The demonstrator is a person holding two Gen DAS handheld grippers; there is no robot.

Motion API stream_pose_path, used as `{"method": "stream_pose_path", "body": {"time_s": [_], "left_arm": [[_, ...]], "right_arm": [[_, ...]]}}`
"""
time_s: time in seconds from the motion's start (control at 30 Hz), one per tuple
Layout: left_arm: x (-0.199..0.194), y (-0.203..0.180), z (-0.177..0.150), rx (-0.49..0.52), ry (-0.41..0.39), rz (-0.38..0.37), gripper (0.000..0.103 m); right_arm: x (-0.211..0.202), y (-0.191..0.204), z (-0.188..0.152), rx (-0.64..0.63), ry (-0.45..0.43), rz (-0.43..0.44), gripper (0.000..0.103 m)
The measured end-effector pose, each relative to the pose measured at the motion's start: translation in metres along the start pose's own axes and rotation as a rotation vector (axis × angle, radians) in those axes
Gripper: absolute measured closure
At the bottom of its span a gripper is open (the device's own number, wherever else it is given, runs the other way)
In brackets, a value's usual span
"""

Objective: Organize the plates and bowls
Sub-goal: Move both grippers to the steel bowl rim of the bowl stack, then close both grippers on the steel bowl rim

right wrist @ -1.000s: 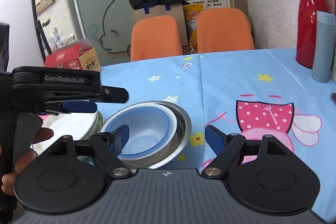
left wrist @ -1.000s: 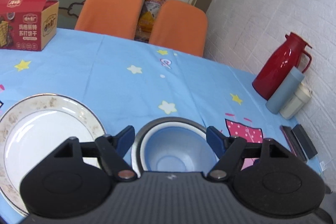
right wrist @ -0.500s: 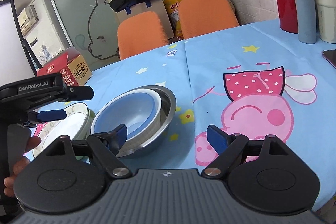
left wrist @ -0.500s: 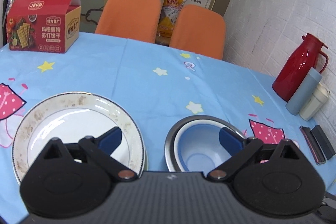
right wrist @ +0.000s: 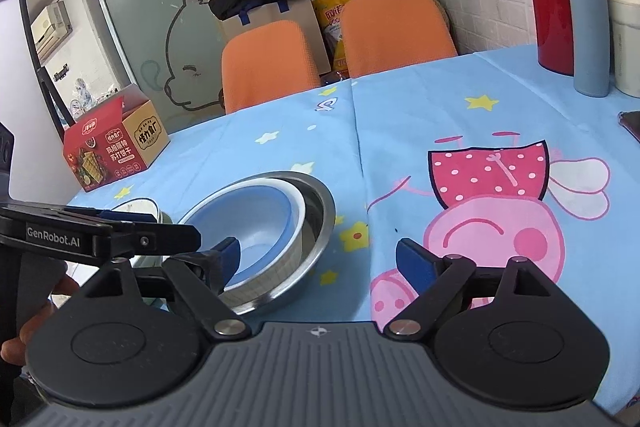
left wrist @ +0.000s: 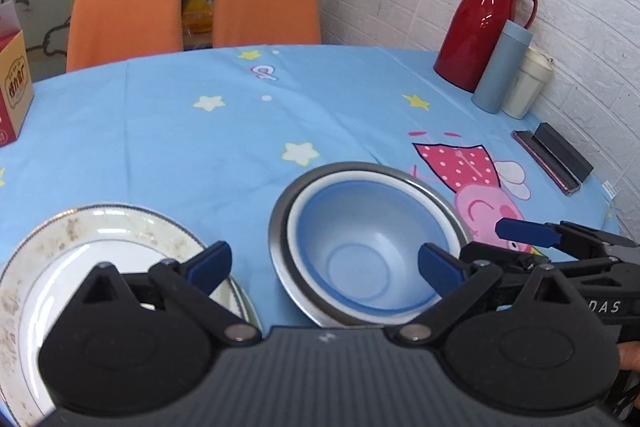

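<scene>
A blue bowl (left wrist: pixel 360 227) sits nested in a steel bowl (left wrist: pixel 277 239) on the blue cartoon tablecloth. To their left lies a white plate (left wrist: pixel 100 239) with a speckled rim. My left gripper (left wrist: pixel 324 265) is open wide just in front of the bowls, one finger over the plate's edge and the other at the bowls' right side, holding nothing. My right gripper (right wrist: pixel 320 261) is open and empty, its left finger close beside the steel bowl (right wrist: pixel 320 211). One of its blue pads (left wrist: pixel 524 231) shows at the right of the left wrist view.
A red thermos (left wrist: pixel 480 27), a blue tumbler (left wrist: pixel 500 67) and a cream cup (left wrist: pixel 526 83) stand by the brick wall at the right. A phone (left wrist: pixel 546 163) and a black box (left wrist: pixel 564 155) lie near them. A red cracker box (right wrist: pixel 112 151) sits far left; orange chairs (left wrist: pixel 124 11) stand behind.
My left gripper's jaws have spread wider and let go of the blue bowl. It has rolled and shifted, and the right gripper has come into its view.
</scene>
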State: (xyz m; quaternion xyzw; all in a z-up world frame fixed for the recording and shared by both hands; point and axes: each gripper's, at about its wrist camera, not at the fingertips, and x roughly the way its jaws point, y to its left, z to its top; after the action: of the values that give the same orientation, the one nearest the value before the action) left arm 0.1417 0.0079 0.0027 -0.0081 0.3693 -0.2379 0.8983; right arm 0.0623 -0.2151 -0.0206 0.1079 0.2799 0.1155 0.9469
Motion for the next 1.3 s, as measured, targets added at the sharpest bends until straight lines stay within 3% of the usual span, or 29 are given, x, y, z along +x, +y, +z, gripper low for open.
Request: {"method": "stream_pose_path", "body": {"time_s": [0.17, 0.33, 0.47, 0.67, 0.97, 1.1, 1.3], "left_arm": [[0.012, 0.0, 0.016, 0.069, 0.02, -0.044, 0.005], [0.038, 0.015, 0.026, 0.125, 0.131, -0.106, 0.005], [0.053, 0.023, 0.029, 0.126, 0.17, -0.072, 0.005], [0.061, 0.019, 0.028, 0.145, 0.161, -0.029, 0.006], [0.077, 0.009, 0.027, 0.181, 0.19, -0.06, 0.005], [0.08, 0.006, 0.029, 0.163, 0.196, -0.081, 0.005], [0.078, 0.006, 0.029, 0.209, 0.22, -0.031, 0.005]], "right_arm": [[0.017, 0.003, 0.005, -0.02, 0.035, -0.008, 0.0], [0.028, 0.009, 0.006, -0.051, 0.063, -0.009, 0.0], [0.037, 0.008, 0.009, -0.042, 0.07, -0.015, 0.0], [0.05, 0.012, 0.008, -0.053, 0.095, -0.008, 0.0], [0.051, 0.008, 0.003, -0.132, 0.101, -0.109, 0.0], [0.049, 0.003, 0.005, -0.109, 0.103, -0.104, 0.0], [0.048, 0.013, 0.002, -0.123, 0.101, -0.051, 0.0]]}}
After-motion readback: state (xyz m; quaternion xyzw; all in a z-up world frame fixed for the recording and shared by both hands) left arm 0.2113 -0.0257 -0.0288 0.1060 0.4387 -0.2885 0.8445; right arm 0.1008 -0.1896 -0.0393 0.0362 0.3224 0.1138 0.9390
